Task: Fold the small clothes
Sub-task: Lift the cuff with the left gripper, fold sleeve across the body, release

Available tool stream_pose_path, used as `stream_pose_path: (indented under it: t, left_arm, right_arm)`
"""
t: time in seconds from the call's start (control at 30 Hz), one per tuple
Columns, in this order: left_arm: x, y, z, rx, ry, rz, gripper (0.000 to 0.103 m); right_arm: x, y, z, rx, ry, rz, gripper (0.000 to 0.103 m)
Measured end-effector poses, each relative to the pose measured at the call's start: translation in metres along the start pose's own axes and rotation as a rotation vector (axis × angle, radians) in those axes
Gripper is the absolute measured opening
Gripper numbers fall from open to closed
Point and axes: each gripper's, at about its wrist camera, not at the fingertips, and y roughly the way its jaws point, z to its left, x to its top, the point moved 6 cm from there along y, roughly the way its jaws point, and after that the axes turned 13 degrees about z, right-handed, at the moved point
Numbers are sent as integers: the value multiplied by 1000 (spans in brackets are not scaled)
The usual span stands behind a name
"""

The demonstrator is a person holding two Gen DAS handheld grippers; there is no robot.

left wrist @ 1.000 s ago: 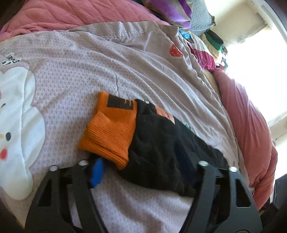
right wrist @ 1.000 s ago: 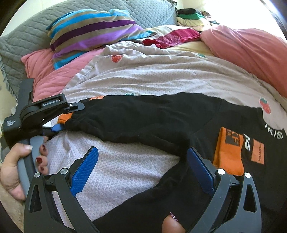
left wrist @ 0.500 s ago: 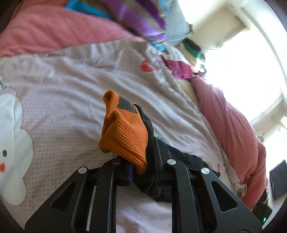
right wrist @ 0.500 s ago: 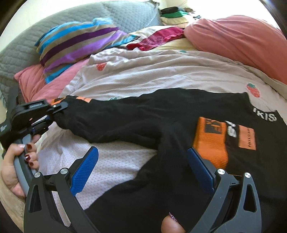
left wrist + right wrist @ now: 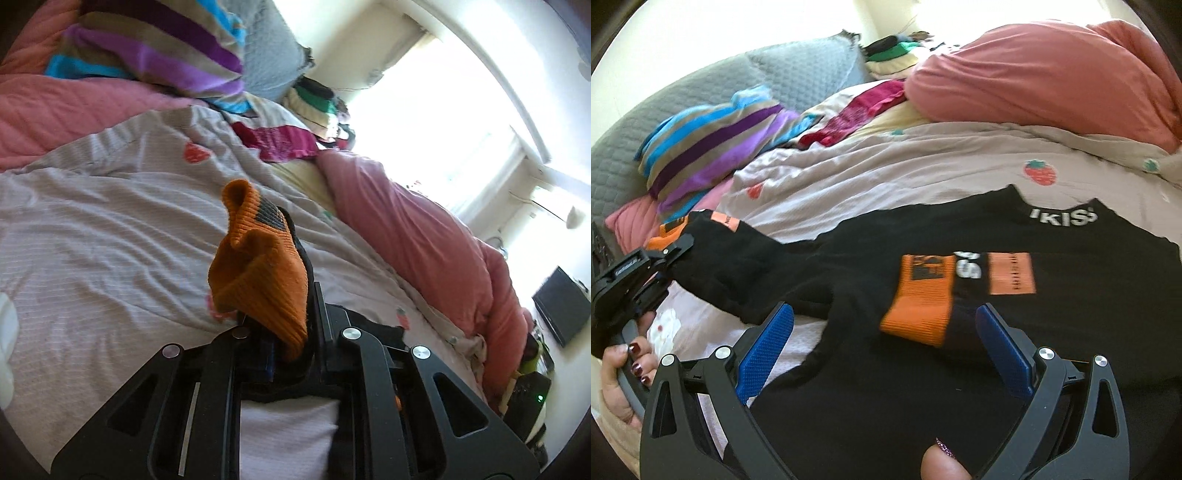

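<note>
Grey strawberry-print quilt (image 5: 923, 162) covers bed, pink duvet (image 5: 1045, 74) bunched at far side, striped pillow (image 5: 713, 140) by grey headboard cushion. Black sweatshirt (image 5: 886, 369) with orange cuffs lies spread across quilt; near cuff (image 5: 919, 299) folded onto chest. Left gripper (image 5: 288, 332), jaws just closed, pinches other sleeve's orange cuff (image 5: 258, 269), raised clear of quilt. Right gripper (image 5: 886, 350) gapes wide over sweatshirt body, blue pads (image 5: 764, 347) gripping nothing.
</note>
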Motion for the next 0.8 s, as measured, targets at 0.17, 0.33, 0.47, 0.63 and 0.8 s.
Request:
stream_pose_path:
  t: [0.17, 0.33, 0.47, 0.63, 0.8]
  left_arm:
    - [-1, 5, -24, -28, 47, 11, 8]
    - [-4, 12, -49, -47, 85, 31, 8]
    - [-8, 24, -72, -71, 120, 58, 8]
    - [-17, 39, -106, -95, 180, 95, 8]
    - [-29, 56, -135, -110, 231, 136, 7]
  right_arm:
    - [-5, -14, -21, -23, 41, -24, 98]
    - [-19, -25, -39, -98, 69, 46, 98]
    - [-15, -35, -57, -64, 92, -43, 98]
    - [-20, -48, -81, -90, 135, -62, 98]
    - [-25, -63, -103, -116, 171, -89, 98]
